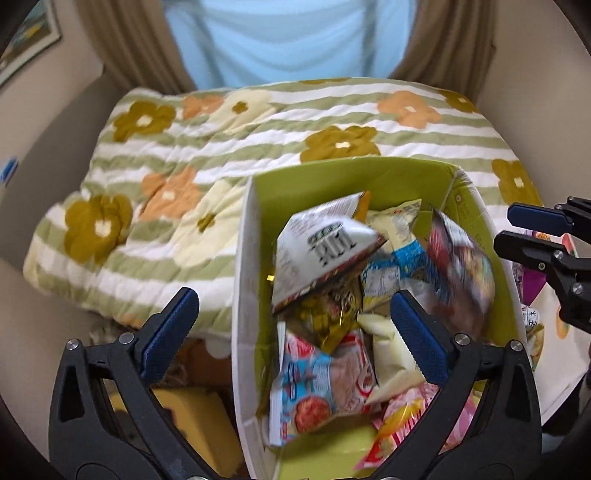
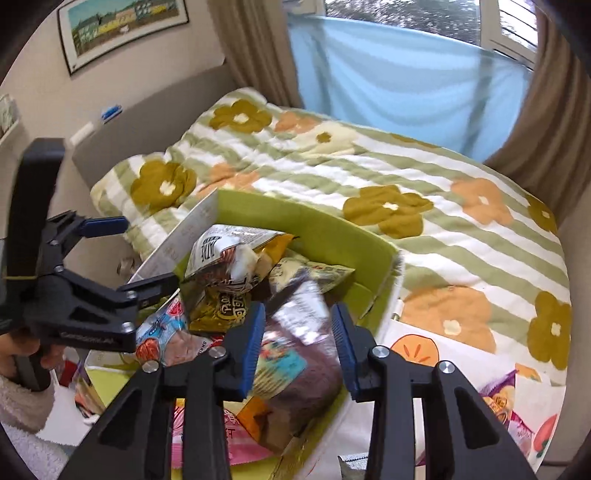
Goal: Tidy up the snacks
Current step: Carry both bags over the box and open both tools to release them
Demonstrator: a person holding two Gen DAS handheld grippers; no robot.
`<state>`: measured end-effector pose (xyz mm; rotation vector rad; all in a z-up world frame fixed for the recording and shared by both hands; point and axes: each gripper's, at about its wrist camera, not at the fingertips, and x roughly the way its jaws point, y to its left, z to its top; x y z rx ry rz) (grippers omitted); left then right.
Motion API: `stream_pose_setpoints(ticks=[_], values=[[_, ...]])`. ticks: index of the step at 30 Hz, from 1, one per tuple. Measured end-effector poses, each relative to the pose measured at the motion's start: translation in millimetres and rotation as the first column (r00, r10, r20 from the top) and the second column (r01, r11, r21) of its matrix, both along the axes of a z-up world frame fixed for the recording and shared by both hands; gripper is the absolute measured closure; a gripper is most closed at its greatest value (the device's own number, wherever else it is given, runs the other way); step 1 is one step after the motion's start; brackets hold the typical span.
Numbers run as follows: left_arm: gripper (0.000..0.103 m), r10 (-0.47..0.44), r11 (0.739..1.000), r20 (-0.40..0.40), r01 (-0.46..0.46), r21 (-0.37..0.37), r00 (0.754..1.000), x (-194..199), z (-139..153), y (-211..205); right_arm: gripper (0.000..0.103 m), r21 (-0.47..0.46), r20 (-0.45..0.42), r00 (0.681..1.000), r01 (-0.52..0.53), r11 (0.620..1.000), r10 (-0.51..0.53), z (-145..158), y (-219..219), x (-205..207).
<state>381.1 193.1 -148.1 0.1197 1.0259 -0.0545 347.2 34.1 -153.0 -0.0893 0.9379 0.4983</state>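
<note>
Left wrist view: bedroom, bed with a flowered quilt (image 1: 258,147), curtains behind. A green box (image 1: 369,173) sits on the near edge of the quilt, crammed with snack packets, so it looks like the collecting bin. A white packet (image 1: 325,251) lies on top of the pile, a blue-and-red packet (image 1: 317,384) nearer the camera. The left tool (image 1: 295,332) straddles the box's left wall, jaws wide apart and holding nothing (probably steadying or reaching in). The right tool (image 1: 532,232) is at the box's right rim.

Right wrist view: same bed, framed picture (image 2: 125,26) on the wall beyond the box. The right tool (image 2: 299,347) hovers over the box, jaws parted around a blurred purple packet (image 2: 306,354) but apparently not clamping it; likely just dropped or about to be picked. More packets lie on a white bag (image 2: 443,354) right of the box.
</note>
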Motion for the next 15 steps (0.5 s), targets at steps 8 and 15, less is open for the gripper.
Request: stream_pose_setpoints(ticks=[8, 15], values=[[0.000, 0.049, 0.999, 0.006, -0.049, -0.015, 0.999, -18.2, 2.5, 3.2, 0.068, 0.036, 0.001, 1.000, 0.018, 0.999, -0.018, 2.8, -5.6, -9.5], [0.000, 0.044, 0.999, 0.032, -0.043, -0.033, 0.999, -27.8, 13.0, 0.0, 0.068, 0.045, 0.033, 0.997, 0.066, 0.997, -0.067, 18.3, -14.9, -25.5]])
